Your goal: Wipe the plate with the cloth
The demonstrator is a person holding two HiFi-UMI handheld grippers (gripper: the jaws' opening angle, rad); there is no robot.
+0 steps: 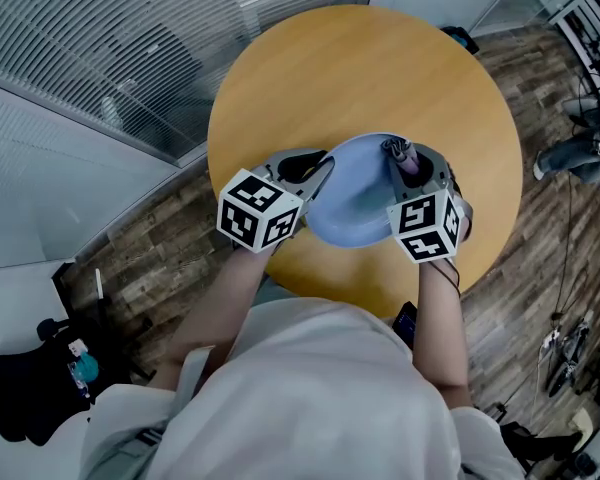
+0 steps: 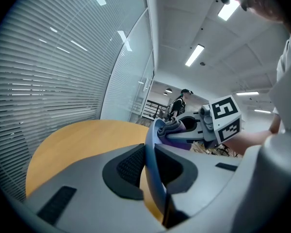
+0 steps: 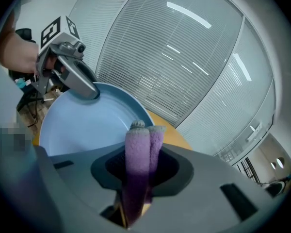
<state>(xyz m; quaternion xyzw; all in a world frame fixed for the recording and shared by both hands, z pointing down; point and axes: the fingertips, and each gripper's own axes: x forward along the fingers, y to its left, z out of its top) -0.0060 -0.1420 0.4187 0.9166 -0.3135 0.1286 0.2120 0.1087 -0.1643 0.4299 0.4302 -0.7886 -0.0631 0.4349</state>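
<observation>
A pale blue plate (image 1: pixel 355 196) is held tilted over the round wooden table (image 1: pixel 360 78). My left gripper (image 1: pixel 323 171) is shut on its left rim, and in the left gripper view that rim (image 2: pixel 155 191) runs edge-on between the pads of the left gripper (image 2: pixel 149 161). At the plate's right side my right gripper (image 1: pixel 397 150) is shut on a folded purple cloth (image 1: pixel 408 164). In the right gripper view the cloth (image 3: pixel 137 152) stands up between the jaws, just short of the plate's face (image 3: pixel 87 125), with the left gripper (image 3: pixel 85 90) clamped on the far rim.
Glass walls with blinds stand beyond the table. The floor is dark wood, with a black bag (image 1: pixel 30 393) at lower left and cables and gear (image 1: pixel 580 348) at right. A small dark object (image 1: pixel 404 320) shows by the table's near edge. A person (image 2: pixel 179 101) stands far off.
</observation>
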